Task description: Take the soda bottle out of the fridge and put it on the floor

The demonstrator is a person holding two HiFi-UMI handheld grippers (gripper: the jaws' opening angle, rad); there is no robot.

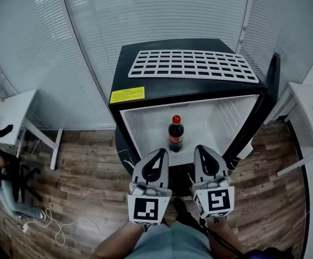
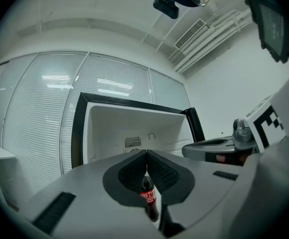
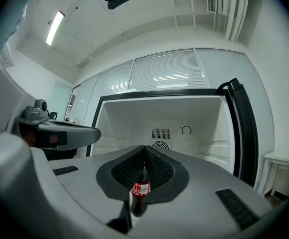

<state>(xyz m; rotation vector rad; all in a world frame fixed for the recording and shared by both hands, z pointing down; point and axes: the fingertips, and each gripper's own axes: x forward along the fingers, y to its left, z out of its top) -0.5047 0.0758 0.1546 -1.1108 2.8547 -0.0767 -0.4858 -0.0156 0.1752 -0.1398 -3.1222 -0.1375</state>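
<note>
Inside the open fridge [image 1: 141, 124] the bottle [image 1: 176, 134] stands upright; I hold the left gripper [image 1: 158, 152] and right gripper [image 1: 201, 149] just before it, both pinched closed and empty.

Blinds [image 1: 161, 15] cover the glass walls behind. The floor [image 1: 86, 161] is brown wood plank. A white table [image 1: 13, 115] stands at the left, another table [image 1: 307, 107] at the right. A strip light [image 3: 54, 28] glows overhead.
</note>
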